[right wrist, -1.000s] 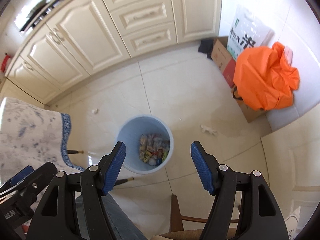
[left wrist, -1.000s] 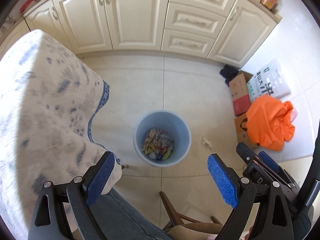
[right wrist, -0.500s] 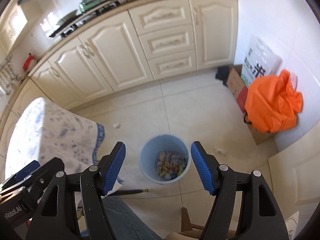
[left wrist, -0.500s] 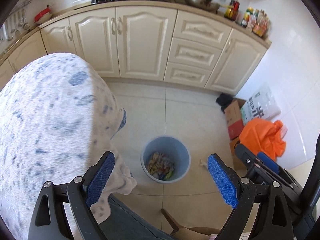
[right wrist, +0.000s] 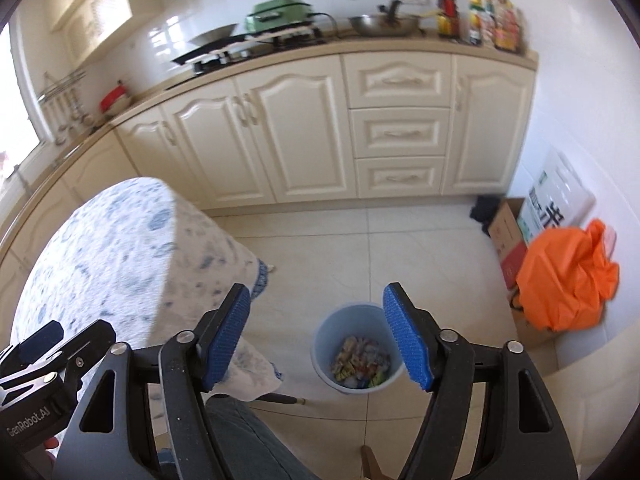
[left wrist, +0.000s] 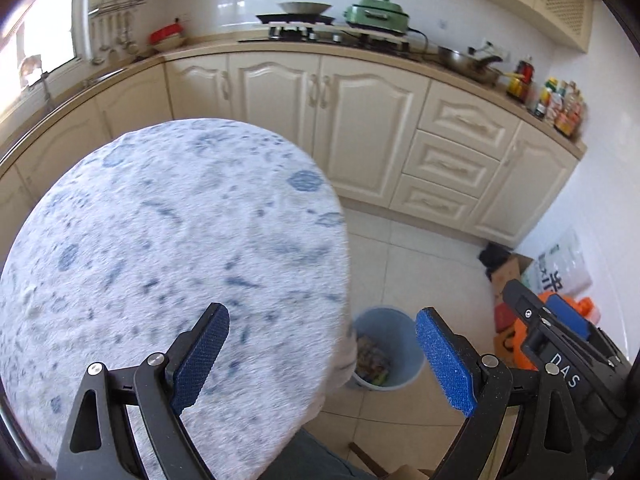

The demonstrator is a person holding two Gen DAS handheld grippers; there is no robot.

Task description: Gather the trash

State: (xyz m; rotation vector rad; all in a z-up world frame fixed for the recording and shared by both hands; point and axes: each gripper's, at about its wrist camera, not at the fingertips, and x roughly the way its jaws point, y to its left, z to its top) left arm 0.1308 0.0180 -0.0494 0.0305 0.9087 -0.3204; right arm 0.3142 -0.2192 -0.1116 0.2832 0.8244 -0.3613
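The left gripper (left wrist: 322, 354) is closest in its own view. Its two blue pads (left wrist: 202, 354) stand wide apart and nothing is between them. It hangs over a table with a white cloth with blue spots (left wrist: 168, 248). Nothing lies on the part of the cloth that shows.

The right gripper (right wrist: 318, 336) also has blue pads (right wrist: 408, 336). Its jaws are opening, and nothing is held in them. In the left view you can see the right gripper off to the right side.

At the bottom of the right view there is a person's leg in dark jeans (right wrist: 244, 440).

A bit farther away, on the pale tile floor (right wrist: 420, 264), stands a light blue bin (right wrist: 356, 354). It sits just beside the edge of the table. Inside the bin is the trash (right wrist: 360, 362), a pile of colourful wrappers. A tiny white scrap (right wrist: 271, 268) lies on the floor near the far edge of the cloth.

To the right, by the wall, there is a big orange bag (right wrist: 564, 280) on top of some cardboard boxes (right wrist: 506, 236). A white sack with green print (right wrist: 556, 204) leans behind them.

Farthest away are the cream cupboards (right wrist: 304, 132). On the counter above them sit a green cooker (right wrist: 278, 10), a metal pan (right wrist: 384, 24) and some bottles (right wrist: 488, 20).
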